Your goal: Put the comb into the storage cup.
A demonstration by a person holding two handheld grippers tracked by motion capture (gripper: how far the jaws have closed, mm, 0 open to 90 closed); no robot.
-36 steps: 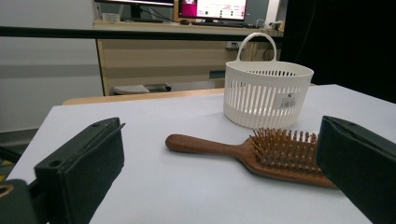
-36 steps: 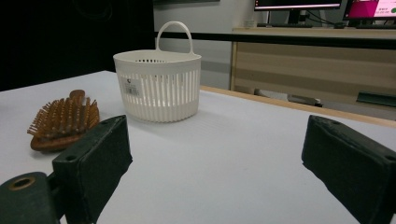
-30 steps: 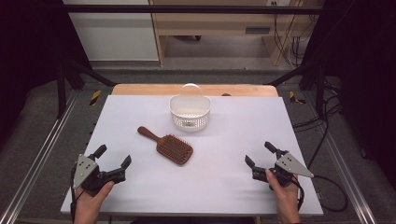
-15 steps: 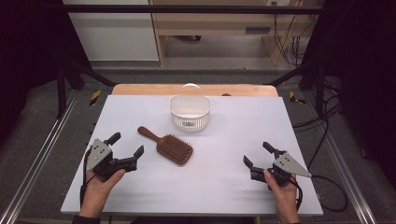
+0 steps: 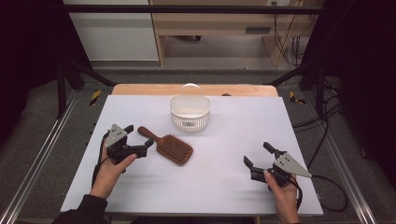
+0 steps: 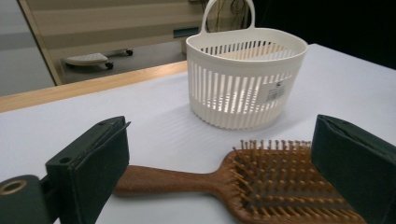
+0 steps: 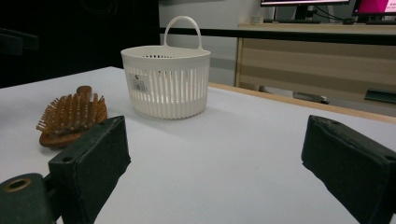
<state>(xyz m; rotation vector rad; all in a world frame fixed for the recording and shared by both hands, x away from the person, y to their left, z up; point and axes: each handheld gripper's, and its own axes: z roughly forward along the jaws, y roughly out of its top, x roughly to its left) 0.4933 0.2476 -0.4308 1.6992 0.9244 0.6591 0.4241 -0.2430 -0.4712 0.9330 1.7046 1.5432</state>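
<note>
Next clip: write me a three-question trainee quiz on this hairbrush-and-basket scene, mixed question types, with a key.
1. True or false: the hairbrush lies inside the white basket.
2. Which gripper is nearer the hairbrush: A) left gripper B) right gripper?
3. Which way do the brush's bristles face?

Key: 1. False; it lies on the table, in front of the basket. 2. A. 3. Upward.

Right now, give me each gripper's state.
Left gripper: open, empty, jaws on either side of the brush handle, not gripping.
Right gripper: open, empty, over bare table.
</note>
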